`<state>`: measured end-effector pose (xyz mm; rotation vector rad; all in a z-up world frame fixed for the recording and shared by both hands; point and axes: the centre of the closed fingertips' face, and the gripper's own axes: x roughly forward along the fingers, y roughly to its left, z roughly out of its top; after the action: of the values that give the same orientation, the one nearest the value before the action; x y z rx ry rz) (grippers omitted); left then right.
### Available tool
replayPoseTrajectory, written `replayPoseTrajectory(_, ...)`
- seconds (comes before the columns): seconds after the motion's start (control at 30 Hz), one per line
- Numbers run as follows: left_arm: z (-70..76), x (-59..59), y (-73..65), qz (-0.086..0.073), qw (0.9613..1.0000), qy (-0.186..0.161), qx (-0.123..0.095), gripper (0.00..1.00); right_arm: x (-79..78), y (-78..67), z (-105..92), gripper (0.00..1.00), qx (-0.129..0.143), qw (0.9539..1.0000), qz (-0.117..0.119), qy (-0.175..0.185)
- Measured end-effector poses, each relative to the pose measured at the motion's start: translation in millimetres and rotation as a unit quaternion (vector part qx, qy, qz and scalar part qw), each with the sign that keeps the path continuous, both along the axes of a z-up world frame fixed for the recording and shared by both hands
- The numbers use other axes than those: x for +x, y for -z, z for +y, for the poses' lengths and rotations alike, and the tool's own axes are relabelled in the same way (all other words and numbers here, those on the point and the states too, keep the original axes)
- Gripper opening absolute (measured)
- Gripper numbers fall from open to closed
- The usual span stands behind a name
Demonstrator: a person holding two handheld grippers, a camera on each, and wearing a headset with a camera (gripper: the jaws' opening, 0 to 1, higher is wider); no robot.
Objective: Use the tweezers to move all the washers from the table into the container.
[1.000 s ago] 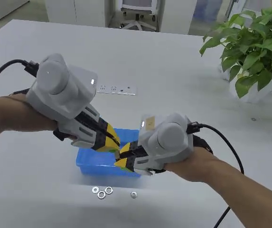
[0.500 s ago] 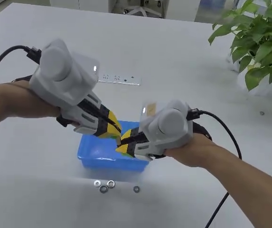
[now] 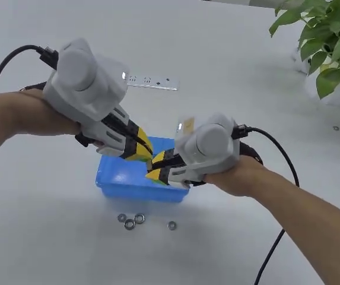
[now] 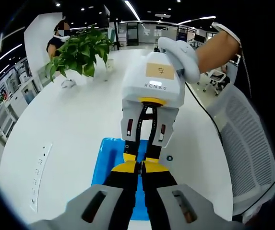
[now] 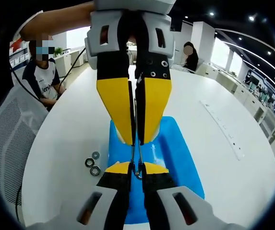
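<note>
Status: early stage, none of the transfer confirmed. Four washers (image 3: 129,224) lie on the tabletop (image 3: 247,77) just beside the blue container's (image 3: 113,181) near wall. Three are in a tight cluster and one loose washer (image 3: 171,225) sits a little apart from it. The bare part of the container floor shows no washer. The rest is under the grippers, so I cannot tell whether any are inside. Judgement: all four still to move.

Jaws: the left gripper (image 5: 136,136) is clenched on the tweezers (image 5: 136,152). The right gripper (image 5: 136,168) is pinched closed on the tweezers' lower end. Both tips meet above the container. Reads as setting the grip on the tool, not yet a pick.

View comparison:
- Head view gives the full washer count and layout. The yellow jaw tips cover whatever sits between them.
- Right gripper view resolves the tweezers as thin metal blades running between both pairs of jaws, with the cluster of three beside the container.
- Left gripper view has the right gripper facing it over the container, and one washer on the tabletop beside the container.
</note>
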<state>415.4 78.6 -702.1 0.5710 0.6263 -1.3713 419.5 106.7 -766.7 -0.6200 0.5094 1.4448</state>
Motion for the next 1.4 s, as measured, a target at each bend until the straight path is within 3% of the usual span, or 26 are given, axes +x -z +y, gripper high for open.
replayPoseTrajectory(0.6,4.1,2.9,12.4,0.009,0.9999,-0.003,0.004,0.07,2.0,13.1,3.7,0.10,-0.006,0.9999,0.012,-0.003)
replayPoseTrajectory(1.4,1.9,1.5,16.8,0.010,0.9999,-0.001,0.007,0.07,0.7,17.7,1.8,0.10,-0.012,0.9998,0.012,-0.006)
